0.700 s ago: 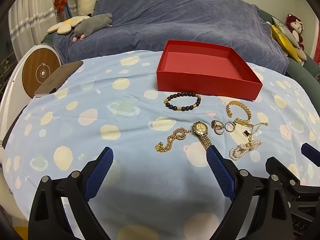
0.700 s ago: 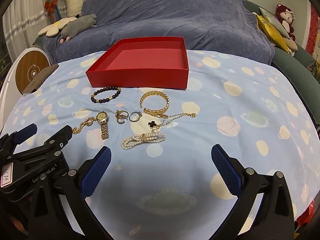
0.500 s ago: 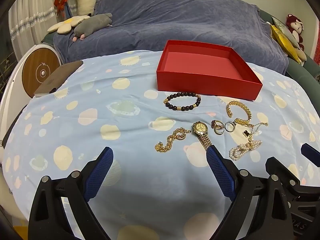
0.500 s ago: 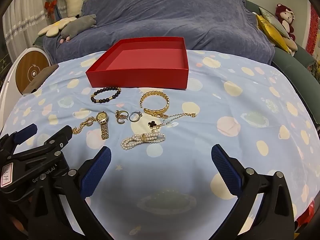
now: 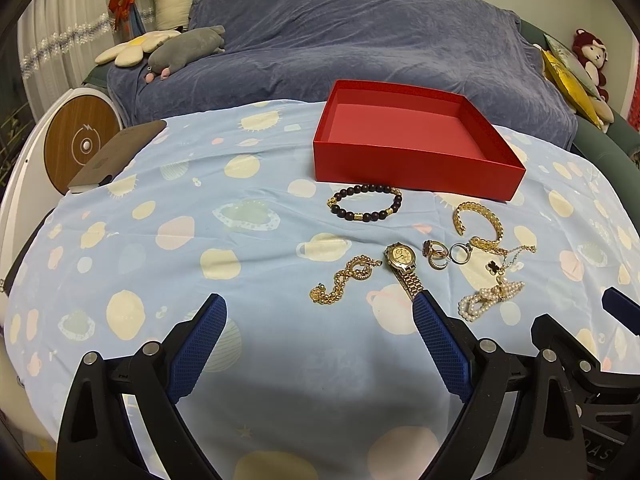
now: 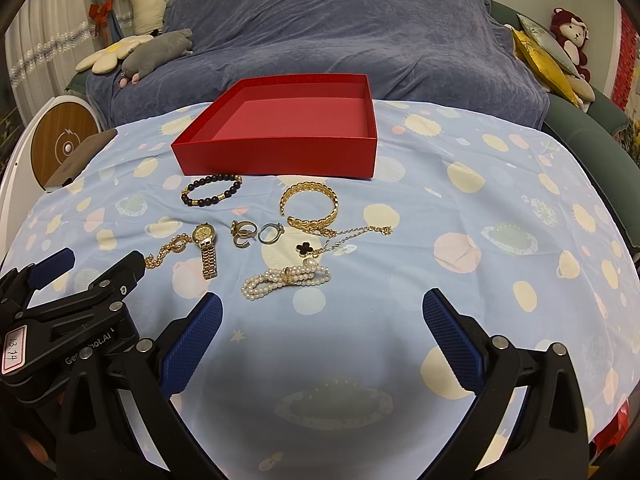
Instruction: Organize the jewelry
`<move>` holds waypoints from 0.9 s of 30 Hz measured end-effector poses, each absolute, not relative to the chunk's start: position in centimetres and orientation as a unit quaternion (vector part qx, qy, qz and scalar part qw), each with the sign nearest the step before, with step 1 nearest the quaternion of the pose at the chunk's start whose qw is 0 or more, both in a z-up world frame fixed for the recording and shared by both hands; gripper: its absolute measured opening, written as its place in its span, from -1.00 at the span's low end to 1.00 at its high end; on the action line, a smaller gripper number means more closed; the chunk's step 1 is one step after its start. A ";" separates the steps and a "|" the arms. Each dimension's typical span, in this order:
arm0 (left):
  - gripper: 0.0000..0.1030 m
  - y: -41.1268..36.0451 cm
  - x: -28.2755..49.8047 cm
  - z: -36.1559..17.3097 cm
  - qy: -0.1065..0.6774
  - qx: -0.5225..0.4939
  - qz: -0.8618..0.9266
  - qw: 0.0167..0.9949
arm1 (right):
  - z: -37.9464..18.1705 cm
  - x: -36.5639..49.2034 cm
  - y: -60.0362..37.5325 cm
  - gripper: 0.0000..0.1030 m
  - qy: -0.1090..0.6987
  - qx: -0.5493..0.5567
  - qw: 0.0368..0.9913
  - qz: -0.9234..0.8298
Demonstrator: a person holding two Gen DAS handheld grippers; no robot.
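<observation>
Right now your left claw [image 5: 318, 316] and right claw [image 6: 322, 312] both hang spread wide over the bench [image 6: 500, 208], holding nothing. All the jewelry lies loose on the spotted cloth in front of the empty red box [image 6: 280, 156]; none is in it yet.

Nearest the box sits the bead bracelet [image 6: 212, 194], with the gold bangle [image 6: 312, 208] beside it. Below them lie the watch [image 6: 206, 250], two rings [image 6: 256, 234], a gold chain [image 5: 344, 278] left of the watch, a clover necklace [image 6: 308, 249] and the pearl strand [image 6: 286, 278].

You can expect everything to be light. The bangle looks stiff: pinch across its band. The watch is probably best taken by the case, since its link strap will likely dangle. Chains and pearls are limp and slippery, so grab a bunched part, such as the pearl knot. The necklace chain touches the bangle and may drag it. Rings are small and could skid from the pads.
</observation>
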State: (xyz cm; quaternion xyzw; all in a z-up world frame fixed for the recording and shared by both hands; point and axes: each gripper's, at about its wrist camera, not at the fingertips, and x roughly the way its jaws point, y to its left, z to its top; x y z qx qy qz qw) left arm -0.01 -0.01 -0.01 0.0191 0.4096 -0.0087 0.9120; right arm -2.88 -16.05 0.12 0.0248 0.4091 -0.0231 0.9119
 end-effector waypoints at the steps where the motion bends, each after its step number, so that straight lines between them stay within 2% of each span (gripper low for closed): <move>1: 0.77 0.0 0.0 0.0 0.410 0.019 -0.009 0.912 | 0.1 -2.9 -16.0 0.90 0.409 0.024 0.912 -0.023; 27: 0.77 0.4 0.0 0.0 0.407 0.018 -0.007 0.913 | 0.2 -2.8 -16.0 0.90 0.408 0.025 0.912 -0.022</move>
